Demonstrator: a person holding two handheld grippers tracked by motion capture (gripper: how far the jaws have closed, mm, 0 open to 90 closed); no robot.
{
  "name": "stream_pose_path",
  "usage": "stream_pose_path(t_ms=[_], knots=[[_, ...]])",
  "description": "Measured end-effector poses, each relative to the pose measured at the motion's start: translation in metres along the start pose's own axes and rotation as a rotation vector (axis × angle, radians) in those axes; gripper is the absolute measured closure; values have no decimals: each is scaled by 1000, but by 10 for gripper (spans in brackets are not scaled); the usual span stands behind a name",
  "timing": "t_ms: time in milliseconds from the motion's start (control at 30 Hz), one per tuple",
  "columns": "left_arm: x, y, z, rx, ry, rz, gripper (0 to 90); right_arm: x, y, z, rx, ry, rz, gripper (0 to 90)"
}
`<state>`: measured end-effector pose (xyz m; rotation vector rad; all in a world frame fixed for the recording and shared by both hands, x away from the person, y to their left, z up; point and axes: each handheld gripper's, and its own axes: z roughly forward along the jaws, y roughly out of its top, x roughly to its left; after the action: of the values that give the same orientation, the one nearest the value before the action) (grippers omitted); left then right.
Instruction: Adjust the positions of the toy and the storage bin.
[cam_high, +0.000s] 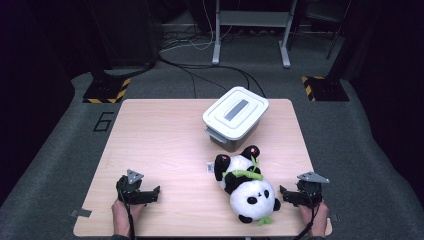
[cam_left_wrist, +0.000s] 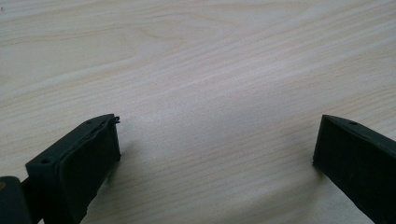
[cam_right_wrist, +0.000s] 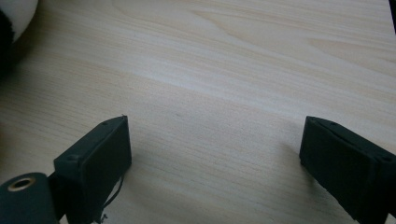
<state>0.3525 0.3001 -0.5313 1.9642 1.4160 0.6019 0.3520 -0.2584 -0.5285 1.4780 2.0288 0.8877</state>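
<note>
While the pale wood-grain laminate surface (cam_high: 165, 150), a rounded-corner rectangle with fine straight streaks running across it, takes up the middle of the high view, it carries three kinds of thing. Largest of them is the white-lidded grey plastic storage box (cam_high: 235, 117), a smooth hard rectangle with softened corners and a raised grey panel in the lid; it stands toward the far edge, its lid is on, and what it holds cannot be seen. Just in front of it lies the black-and-white plush panda toy (cam_high: 246, 187), soft and fuzzy, rounded in head and body, with a green fabric bamboo sprig across its chest and a small white tag by its upper side. Its head points toward the near edge.

The right claw (cam_high: 289, 195), matte black with flat rectangular pads and a grey three-cornered plate on top, rests low at the near right corner, just beside the panda's head and pointing at it without touching; in the right gripper view its jaws stand wide apart over bare wood, with a white and black bit of plush at the upper left corner. The left claw (cam_high: 152, 194), of the same make, sits at the near left, well apart from the panda, jaws likewise spread with nothing between them.
</note>
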Motion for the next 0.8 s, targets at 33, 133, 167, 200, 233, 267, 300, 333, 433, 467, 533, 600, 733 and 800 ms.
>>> stream_pose_path(t_ms=[33,133,167,200,233,267,300,333,433,467,533,600,733,800], knots=[[0,0,0,1,-2,0,0,0,0,0,0,0,-1,83],[0,0,0,0,-9,6,0,0,0,0,0,0,0,83],[0,0,0,0,-9,6,0,0,0,0,0,1,-1,83],[0,1,0,3,-15,16,0,0,0,0,-1,1,-4,83],[0,1,0,3,-15,16,0,0,0,0,-1,1,-4,83],[-2,0,0,-4,-13,29,0,0,0,0,-1,1,-3,83],[-3,1,-1,0,-16,34,0,0,0,0,-1,1,-1,83],[-4,1,0,-2,-16,40,0,0,0,0,-1,1,-2,84],[-8,2,-2,2,-28,58,0,0,0,0,-2,2,-4,85],[-8,2,-2,2,-28,58,0,0,0,0,-2,2,-4,85],[-10,4,-3,0,-36,63,0,0,0,0,-2,3,-6,87],[-13,6,-5,-8,-49,70,0,0,0,0,-2,3,-6,88],[-17,11,-7,-3,-78,84,2,0,0,0,-2,4,-4,90],[-19,14,-9,1,-96,92,3,0,0,0,-2,4,-5,90]])
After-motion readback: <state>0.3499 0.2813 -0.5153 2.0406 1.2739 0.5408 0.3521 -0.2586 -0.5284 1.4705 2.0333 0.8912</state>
